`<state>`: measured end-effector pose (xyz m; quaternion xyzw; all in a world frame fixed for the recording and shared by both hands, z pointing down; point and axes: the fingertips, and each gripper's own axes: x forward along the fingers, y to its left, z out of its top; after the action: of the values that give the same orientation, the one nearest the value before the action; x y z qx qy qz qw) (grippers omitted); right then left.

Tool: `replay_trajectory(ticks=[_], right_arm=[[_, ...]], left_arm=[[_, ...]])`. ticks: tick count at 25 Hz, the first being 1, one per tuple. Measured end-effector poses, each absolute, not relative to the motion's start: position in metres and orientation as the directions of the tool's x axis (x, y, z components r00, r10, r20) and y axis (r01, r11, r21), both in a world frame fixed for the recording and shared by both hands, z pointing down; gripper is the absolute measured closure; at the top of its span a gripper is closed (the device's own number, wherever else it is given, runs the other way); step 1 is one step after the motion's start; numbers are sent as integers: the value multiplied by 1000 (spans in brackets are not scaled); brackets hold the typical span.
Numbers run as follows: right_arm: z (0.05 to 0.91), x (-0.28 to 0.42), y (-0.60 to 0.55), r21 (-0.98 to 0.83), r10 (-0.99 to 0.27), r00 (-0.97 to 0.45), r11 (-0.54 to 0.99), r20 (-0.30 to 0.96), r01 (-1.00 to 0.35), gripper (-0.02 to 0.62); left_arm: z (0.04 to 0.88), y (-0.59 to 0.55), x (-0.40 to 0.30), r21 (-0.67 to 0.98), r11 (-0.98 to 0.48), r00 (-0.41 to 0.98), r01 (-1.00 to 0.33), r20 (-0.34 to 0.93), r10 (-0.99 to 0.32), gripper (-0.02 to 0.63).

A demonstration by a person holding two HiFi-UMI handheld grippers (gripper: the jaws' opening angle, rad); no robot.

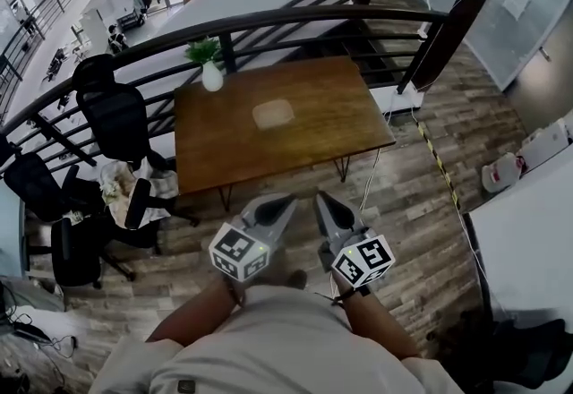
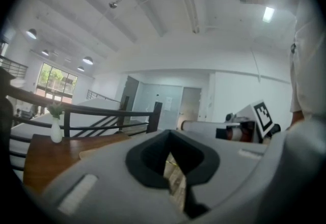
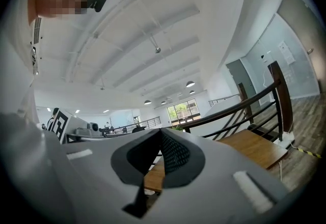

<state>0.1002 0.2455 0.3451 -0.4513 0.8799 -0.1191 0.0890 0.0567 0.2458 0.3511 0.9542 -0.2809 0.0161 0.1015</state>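
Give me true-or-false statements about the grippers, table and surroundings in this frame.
Both grippers are over the brown wooden table. False: the left gripper and right gripper are short of it, above the plank floor.
A white vase with a green plant stands at the table's far left corner. True.
The left gripper clamps that vase. False: its jaws are together on nothing.
A pale flat mat lies near the table's middle. True.
The black office chairs stand right of the table. False: left.

Wooden table (image 1: 304, 137) on plank floor (image 1: 403, 204): white vase (image 1: 212, 77) with plant at far-left corner, pale flat square (image 1: 273, 114) mid-top.
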Motion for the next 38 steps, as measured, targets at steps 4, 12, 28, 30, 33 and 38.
replay_trajectory(ticks=[4, 12, 28, 30, 33, 38], right_arm=[[348, 105, 237, -297, -798, -600, 586, -50, -754, 589], [357, 110, 199, -278, -792, -611, 592, -25, -756, 589], [341, 58, 29, -229, -820, -573, 556, 5, -799, 589], [331, 42, 4, -216, -817, -577, 565, -8, -797, 589], [323, 22, -23, -210, -822, -570, 561, -25, -800, 589], [333, 5, -58, -225, -824, -566, 555, -20, -801, 589]], left_arm=[[354, 234, 61, 187, -803, 824, -565, 101, -557, 603], [365, 195, 66, 208, -793, 819, -573, 104, -565, 603], [337, 22, 28, 211, -852, 875, -479, 36, -483, 603], [327, -7, 11, 203, -855, 876, -477, 28, -482, 603], [319, -39, -15, 188, -854, 872, -485, 28, -489, 603], [328, -75, -39, 193, -846, 866, -497, 37, -499, 603]])
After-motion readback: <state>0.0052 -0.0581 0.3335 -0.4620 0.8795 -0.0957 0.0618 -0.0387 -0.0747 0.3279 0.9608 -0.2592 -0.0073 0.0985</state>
